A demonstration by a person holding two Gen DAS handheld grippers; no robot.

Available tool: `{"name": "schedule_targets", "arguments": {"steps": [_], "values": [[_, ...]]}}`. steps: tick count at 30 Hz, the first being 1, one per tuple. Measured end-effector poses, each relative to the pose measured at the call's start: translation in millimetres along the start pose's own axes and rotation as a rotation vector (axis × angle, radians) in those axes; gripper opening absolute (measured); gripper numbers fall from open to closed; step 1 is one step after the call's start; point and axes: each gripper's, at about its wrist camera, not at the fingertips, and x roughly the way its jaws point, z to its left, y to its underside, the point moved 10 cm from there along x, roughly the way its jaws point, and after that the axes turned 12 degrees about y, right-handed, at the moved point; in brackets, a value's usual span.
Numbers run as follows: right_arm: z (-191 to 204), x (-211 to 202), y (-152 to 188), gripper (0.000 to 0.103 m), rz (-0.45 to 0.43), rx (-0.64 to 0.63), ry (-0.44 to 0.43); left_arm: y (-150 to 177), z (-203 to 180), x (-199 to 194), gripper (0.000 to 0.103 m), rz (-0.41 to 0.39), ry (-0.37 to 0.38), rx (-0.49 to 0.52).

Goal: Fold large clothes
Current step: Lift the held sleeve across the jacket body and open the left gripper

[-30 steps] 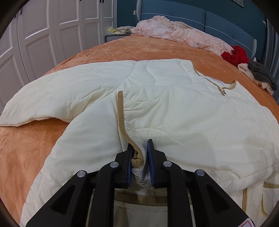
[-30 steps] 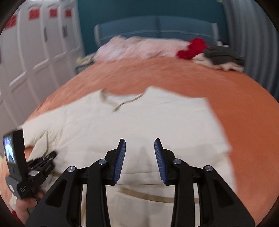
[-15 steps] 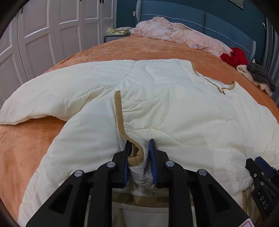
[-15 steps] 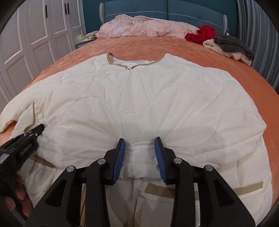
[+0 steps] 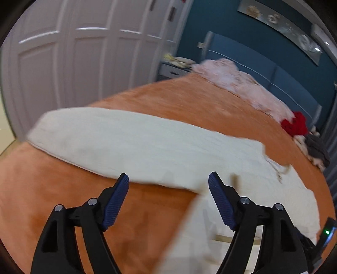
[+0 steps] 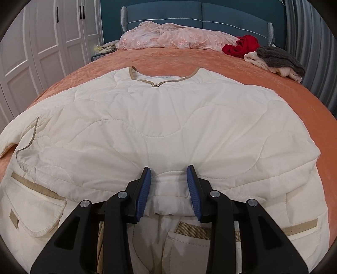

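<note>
A cream quilted jacket (image 6: 168, 118) with tan trim lies spread on the orange bedspread (image 6: 273, 84), its lower part folded up over the body. My right gripper (image 6: 168, 179) is open, its blue pads on either side of a raised fold of the jacket's edge, not closed on it. My left gripper (image 5: 168, 187) is open wide and empty, above the bedspread (image 5: 63, 189) just short of the jacket's outstretched sleeve (image 5: 105, 137). The left wrist view is blurred by motion.
A pink blanket (image 6: 174, 38), a red garment (image 6: 242, 46) and a grey and cream pile (image 6: 278, 61) lie by the blue headboard (image 6: 189, 12). White wardrobe doors (image 5: 73, 63) stand to the left. A nightstand (image 5: 172, 69) is beside the bed.
My left gripper has let go of the jacket's tan-trimmed edge, opened wide and swung left toward the sleeve. My right gripper has stayed open at the jacket's folded edge.
</note>
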Motion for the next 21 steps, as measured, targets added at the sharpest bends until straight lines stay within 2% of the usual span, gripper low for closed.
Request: {"name": "schedule_targets", "arguments": {"steps": [3, 6, 7, 9, 11, 13, 15, 17, 18, 21], "values": [[-0.3, 0.1, 0.1, 0.034, -0.001, -0.002, 0.003, -20.6, 92.2, -3.7, 0.076, 0.011, -0.106, -0.140], [-0.5, -0.2, -0.1, 0.034, -0.002, -0.004, 0.005, -27.8, 159.2, -3.1, 0.075, 0.007, -0.170, -0.283], [-0.6, -0.2, 0.0, 0.034, -0.002, -0.004, 0.004, -28.9, 186.1, -2.1, 0.075, -0.007, -0.178, -0.361], [-0.5, -0.2, 0.1, 0.034, -0.002, -0.004, 0.004, -28.6, 210.5, 0.4, 0.074, -0.012, -0.180, -0.454], [-0.4, -0.4, -0.4, 0.034, -0.002, -0.006, 0.008, -26.3, 229.0, 6.2, 0.073, -0.037, -0.145, -0.552], [-0.5, -0.9, -0.4, 0.034, -0.003, -0.006, 0.008, -32.5, 231.7, 9.3, 0.072, -0.059, -0.144, -0.562], [-0.4, -0.7, -0.3, 0.034, -0.003, -0.005, 0.007, -38.3, 228.5, 12.2, 0.057, -0.059, -0.141, -0.543], [-0.4, -1.1, -0.7, 0.034, -0.003, -0.003, 0.006, -47.4, 216.4, 20.8, 0.012, -0.049, -0.112, -0.535], [-0.2, -1.1, -0.6, 0.034, -0.003, -0.004, 0.007, -54.1, 207.7, 21.9, 0.008, -0.053, -0.083, -0.532], [-0.5, -1.6, -1.0, 0.034, -0.006, -0.003, 0.006, -75.0, 182.4, 11.4, 0.005, -0.099, -0.039, -0.469]]}}
